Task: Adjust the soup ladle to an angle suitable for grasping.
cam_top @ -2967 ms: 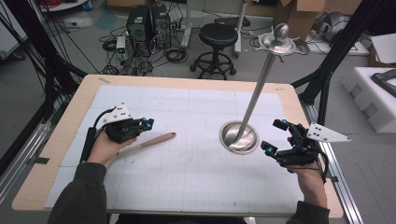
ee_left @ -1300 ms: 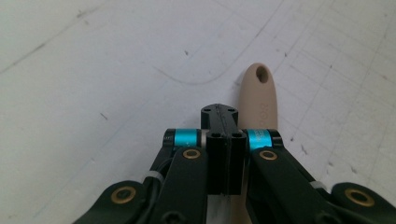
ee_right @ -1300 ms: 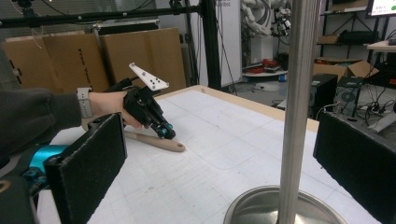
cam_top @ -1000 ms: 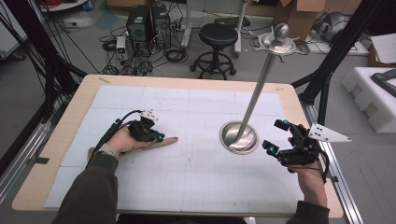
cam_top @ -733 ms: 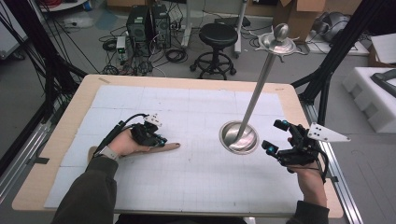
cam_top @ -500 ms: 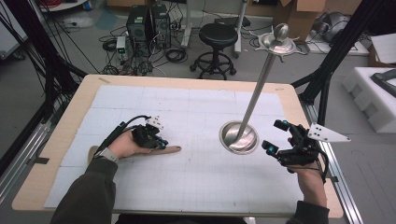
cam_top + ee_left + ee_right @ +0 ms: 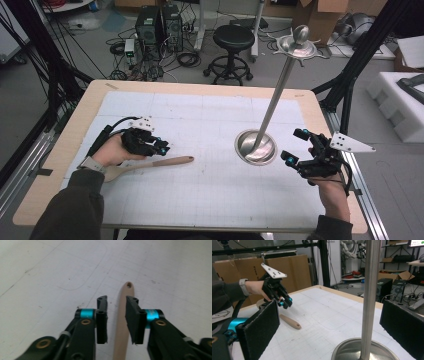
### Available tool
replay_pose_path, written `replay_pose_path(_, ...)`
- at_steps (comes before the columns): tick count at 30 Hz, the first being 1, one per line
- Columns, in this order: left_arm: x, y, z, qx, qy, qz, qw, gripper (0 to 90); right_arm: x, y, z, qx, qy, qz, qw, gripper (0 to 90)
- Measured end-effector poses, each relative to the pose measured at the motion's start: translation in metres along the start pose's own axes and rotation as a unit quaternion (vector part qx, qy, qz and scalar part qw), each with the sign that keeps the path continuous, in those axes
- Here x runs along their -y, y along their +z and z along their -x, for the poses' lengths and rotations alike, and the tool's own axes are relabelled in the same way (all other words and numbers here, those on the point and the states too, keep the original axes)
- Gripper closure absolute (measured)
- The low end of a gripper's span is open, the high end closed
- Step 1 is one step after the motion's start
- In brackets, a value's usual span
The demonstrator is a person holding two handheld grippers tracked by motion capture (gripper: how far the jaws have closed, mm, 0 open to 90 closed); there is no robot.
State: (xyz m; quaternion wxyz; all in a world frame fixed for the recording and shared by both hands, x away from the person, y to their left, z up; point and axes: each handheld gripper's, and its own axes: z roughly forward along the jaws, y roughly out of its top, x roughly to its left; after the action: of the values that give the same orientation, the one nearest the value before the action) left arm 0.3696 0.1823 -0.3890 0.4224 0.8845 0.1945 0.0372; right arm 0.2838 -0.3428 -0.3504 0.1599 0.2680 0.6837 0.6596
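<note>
We held the left claw [image 7: 116,320] released, jaws straddling the pale wooden spoon's handle [image 7: 123,315], whose long axis ran toward twelve o'clock between them. On the white gridded tabletop [image 7: 210,200] the spoon lay at nine o'clock from the steel pole stand [image 7: 256,146]; the right claw [image 7: 299,146] waited unclenched, empty.

A light wooden table [image 7: 60,155] filled the middle of the high view, most of its top covered by a white gridded mat [image 7: 200,190]. On the mat, at lower left of the frame, lay a wooden spoon [image 7: 150,166], its handle pointing right toward centre. Right of centre stood a metal stand [image 7: 256,146], its round base flat on the mat and its pole rising to the upper right. Faint marks, possibly scuffs, showed on the mat.
</note>
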Motion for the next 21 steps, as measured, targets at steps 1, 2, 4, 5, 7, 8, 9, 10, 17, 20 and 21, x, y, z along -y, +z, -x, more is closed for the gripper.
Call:
replay_pose_path(1,0.001,-0.002,0.001,0.003,0.006,0.002,1.0,47.3,0.0,0.0,0.0,0.0,0.001,0.001,1.0,1.6)
replay_pose_path(2,0.003,-0.006,0.005,0.005,0.024,-0.012,0.9996,44.3,0.0,0.0,0.0,0.001,0.002,0.001,1.0,1.5)
replay_pose_path(4,0.004,-0.007,0.006,0.0,0.041,-0.024,0.9989,25.6,0.0,0.0,0.0,0.001,0.002,0.001,1.0,1.6)
replay_pose_path(5,0.006,-0.009,0.009,-0.014,0.048,-0.053,0.9973,18.3,0.0,-0.001,0.0,0.001,0.002,0.001,1.0,1.6)
replay_pose_path(7,0.009,-0.013,0.01,-0.016,0.065,-0.068,0.9955,18.3,0.0,0.0,-0.001,0.0,0.001,0.002,1.0,1.6)
replay_pose_path(8,0.009,-0.013,0.01,-0.016,0.065,-0.068,0.9955,16.4,0.0,0.0,-0.001,0.0,0.001,0.002,1.0,1.6)
replay_pose_path(9,0.01,-0.014,0.01,-0.014,0.066,-0.07,0.9952,16.4,0.0,0.0,-0.001,-0.001,0.001,0.001,1.0,1.5)
replay_pose_path(10,0.012,-0.016,0.009,-0.009,0.067,-0.073,0.9951,14.8,0.0,0.0,-0.001,-0.001,0.001,-0.001,1.0,1.5)
replay_pose_path(17,0.022,-0.018,0.0,0.017,0.046,-0.137,0.9894,19.5,0.0,0.004,0.0,-0.007,-0.001,-0.002,1.0,1.6)
replay_pose_path(20,0.024,-0.015,-0.004,0.004,0.049,-0.184,0.9818,22.9,0.001,0.005,0.001,-0.008,-0.001,-0.007,0.9999,1.5)
replay_pose_path(21,0.025,-0.015,-0.005,0.004,0.048,-0.194,0.9799,23.4,0.001,0.005,0.002,-0.007,-0.001,-0.008,0.9999,1.5)
